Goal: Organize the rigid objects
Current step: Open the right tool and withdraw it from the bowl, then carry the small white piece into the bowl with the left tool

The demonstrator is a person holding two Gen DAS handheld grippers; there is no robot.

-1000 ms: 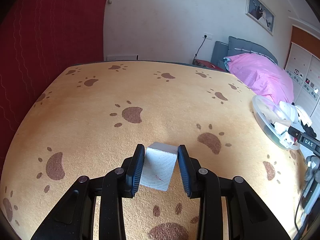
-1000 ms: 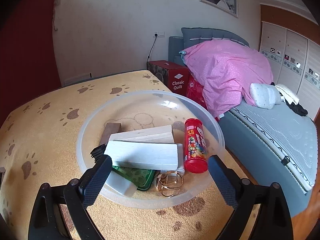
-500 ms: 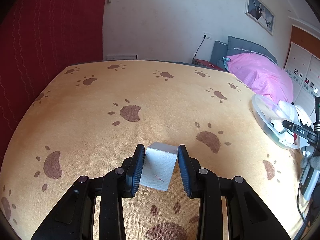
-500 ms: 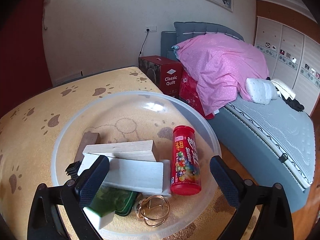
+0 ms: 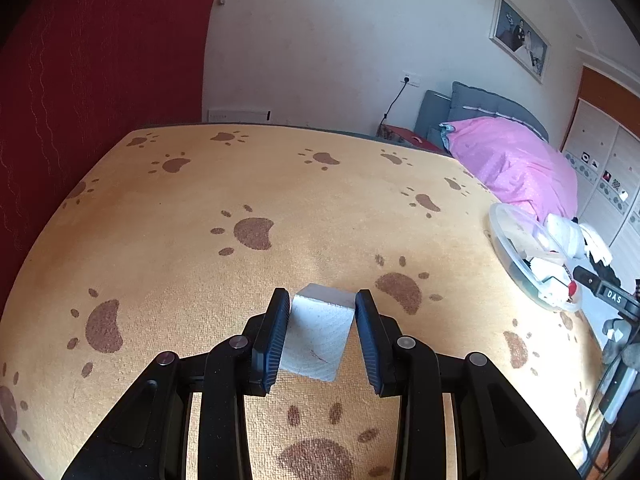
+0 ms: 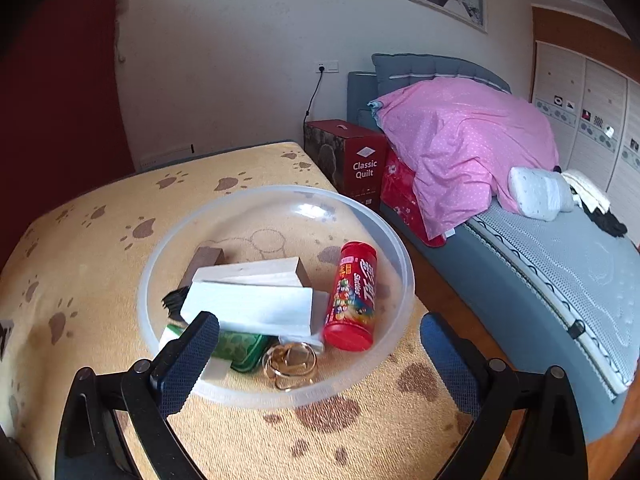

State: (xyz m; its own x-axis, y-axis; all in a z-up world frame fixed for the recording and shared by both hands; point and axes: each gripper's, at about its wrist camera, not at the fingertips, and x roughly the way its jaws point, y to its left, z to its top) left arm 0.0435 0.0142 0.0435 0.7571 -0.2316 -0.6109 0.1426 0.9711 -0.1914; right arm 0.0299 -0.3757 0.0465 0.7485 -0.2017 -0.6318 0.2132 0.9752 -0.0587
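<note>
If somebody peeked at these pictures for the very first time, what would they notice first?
Probably the clear plastic bowl on the paw-print cloth, piled with pale wooden blocks, a red candy tube and gold rings, with the open right gripper at its near rim. In the other view, the left gripper holds a white block. A pink quilt covers the bed behind.

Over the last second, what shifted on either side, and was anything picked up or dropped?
The right tool drifted: in its view the clear bowl slid left, then back right, ending higher and farther. It stays open and empty. The left tool kept its hold on the white block above the paw-print cloth. The red canister, wooden blocks and gold rings lie in the bowl as before.
</note>
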